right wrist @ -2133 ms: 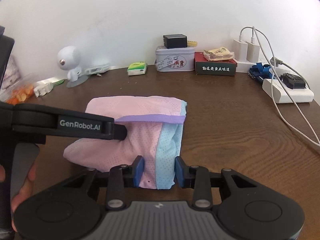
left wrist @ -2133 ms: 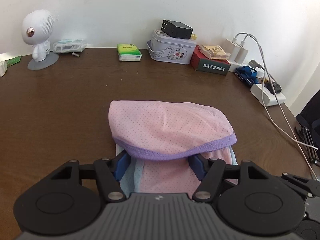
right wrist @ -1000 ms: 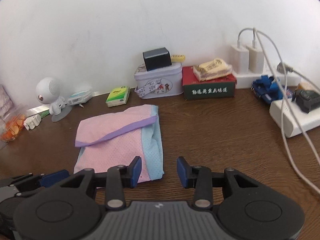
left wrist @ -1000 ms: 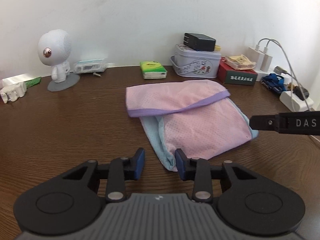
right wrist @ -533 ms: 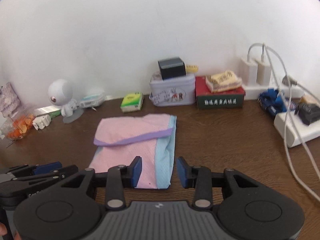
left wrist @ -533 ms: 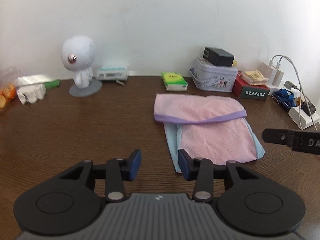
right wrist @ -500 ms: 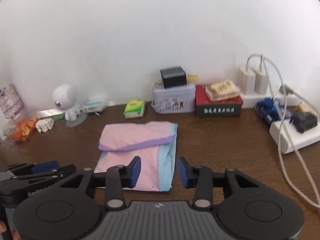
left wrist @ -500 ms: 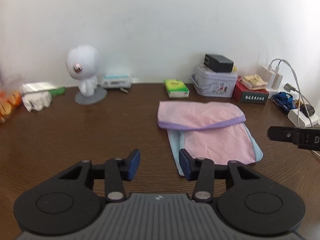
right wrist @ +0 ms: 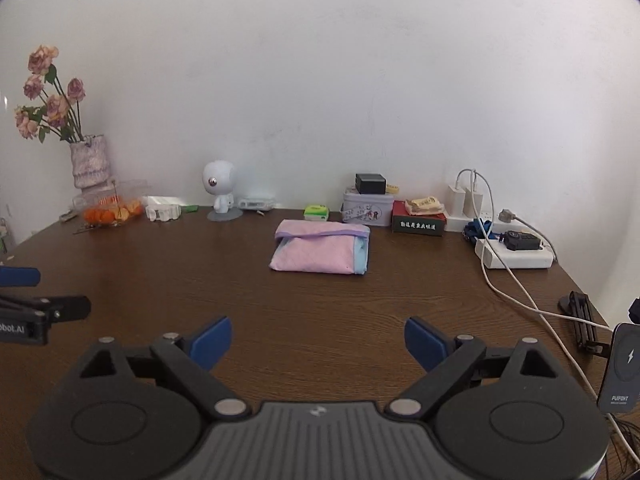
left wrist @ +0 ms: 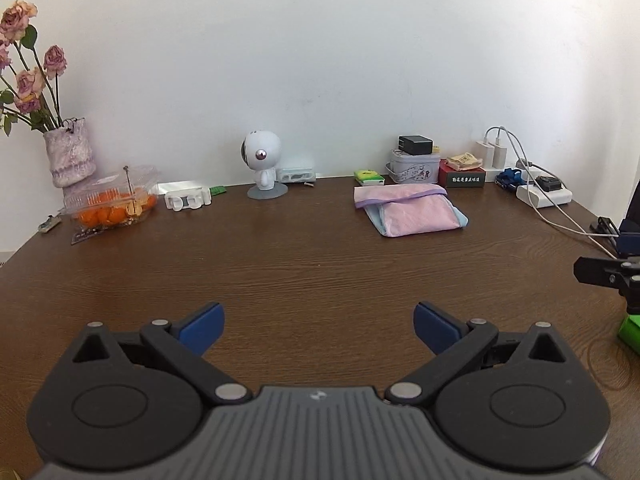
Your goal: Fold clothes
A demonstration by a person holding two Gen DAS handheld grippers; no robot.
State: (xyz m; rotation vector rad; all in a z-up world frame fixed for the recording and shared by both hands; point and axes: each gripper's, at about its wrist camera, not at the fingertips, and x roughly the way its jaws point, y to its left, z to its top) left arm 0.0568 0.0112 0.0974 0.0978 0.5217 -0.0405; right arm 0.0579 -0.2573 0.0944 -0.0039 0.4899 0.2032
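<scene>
A folded pink garment (left wrist: 412,210) (right wrist: 322,251) with a purple band and a light blue edge lies flat on the brown table (left wrist: 304,268) (right wrist: 320,300), toward the back. My left gripper (left wrist: 318,326) hovers far in front of it near the table's front edge; its jaws are opening wide with nothing between them. My right gripper (right wrist: 318,342) is also well back from the garment, its jaws opening with only bare table between the blue pads. Each gripper's side shows at the edge of the other's view.
Along the back wall stand a vase of roses (left wrist: 68,152), a clear box of oranges (left wrist: 112,202), a white robot figure (left wrist: 262,168), a green packet (left wrist: 369,177), a tin (left wrist: 414,170), a red box (left wrist: 462,176) and chargers with cables (right wrist: 512,256). A phone stand (right wrist: 582,320) sits at the right edge.
Both grippers have pulled back from the garment toward the front of the table and risen a little, and their jaws have spread from narrow to wide. The garment lies still.
</scene>
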